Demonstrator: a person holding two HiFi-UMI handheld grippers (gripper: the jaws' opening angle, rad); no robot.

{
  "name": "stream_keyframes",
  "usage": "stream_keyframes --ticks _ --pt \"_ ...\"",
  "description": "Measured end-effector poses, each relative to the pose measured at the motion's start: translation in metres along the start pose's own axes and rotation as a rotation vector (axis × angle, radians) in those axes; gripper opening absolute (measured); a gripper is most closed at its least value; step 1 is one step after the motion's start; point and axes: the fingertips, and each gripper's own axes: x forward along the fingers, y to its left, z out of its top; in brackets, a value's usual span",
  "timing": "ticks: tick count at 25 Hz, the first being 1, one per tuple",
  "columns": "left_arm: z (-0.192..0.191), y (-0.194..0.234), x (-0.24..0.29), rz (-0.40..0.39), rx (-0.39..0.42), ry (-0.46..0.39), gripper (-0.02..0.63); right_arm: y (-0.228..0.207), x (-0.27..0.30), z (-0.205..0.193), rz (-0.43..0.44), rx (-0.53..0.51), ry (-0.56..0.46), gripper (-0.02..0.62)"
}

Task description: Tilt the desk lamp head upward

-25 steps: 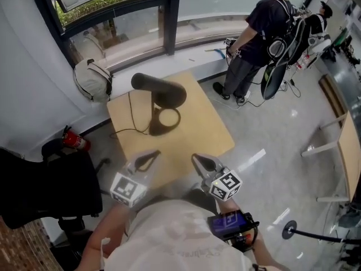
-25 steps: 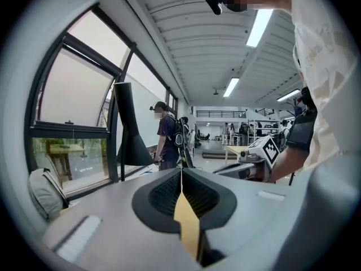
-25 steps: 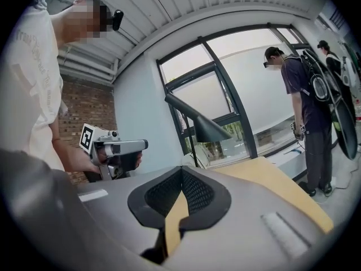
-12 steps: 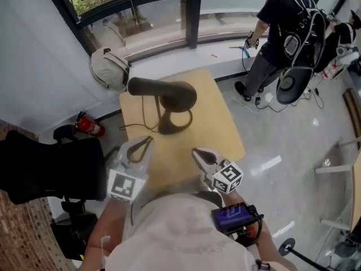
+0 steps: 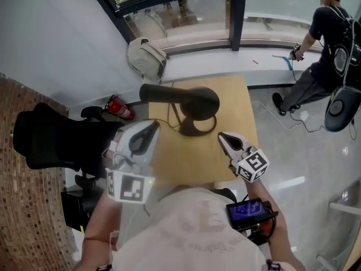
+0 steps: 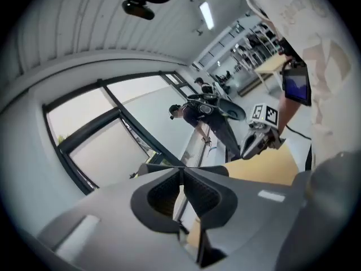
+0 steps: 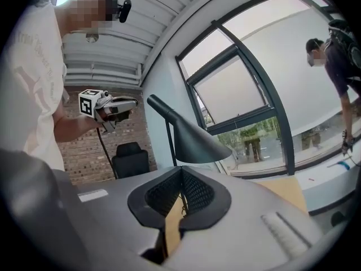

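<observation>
Approaching, by the look of it, with no contact yet. Lamp [image 5: 180, 95] on the table [image 5: 240, 123] ahead of both tools, apart from the left gripper [image 5: 151, 130] and nearer the right gripper [image 5: 224, 139]. Head [image 7: 192, 140] just beyond and above the right jaws, mouth facing down. Left jaws all but clenched, just parting a crack, nothing between; right jaws clenched, empty. Next, probably: open one tool, close in on the head's lower rim, grip, then raise it. Best side for the grip hard to judge from here.
</observation>
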Motion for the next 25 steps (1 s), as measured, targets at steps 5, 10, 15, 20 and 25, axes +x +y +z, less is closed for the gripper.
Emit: stream_keyframes --ticks 5,10,15,20,25 --pt "0.023 0.022 0.008 0.019 0.219 0.103 0.050 -0.016 0.005 0.007 0.081 -0.004 -0.001 0.014" --pt "0.027 0.011 0.023 -0.043 0.148 0.126 0.066 -0.014 0.008 0.017 0.160 -0.067 0.021 0.014" --pt "0.025 0.000 0.034 -0.054 -0.053 0.106 0.066 -0.016 0.007 0.042 0.259 -0.202 0.071 0.014" --pt "0.028 -0.001 0.035 -0.035 -0.194 0.071 0.066 -0.001 0.016 0.089 0.358 -0.312 0.077 0.014" --pt "0.020 -0.002 0.032 -0.023 -0.233 0.102 0.065 0.029 0.032 0.129 0.422 -0.302 0.030 0.014"
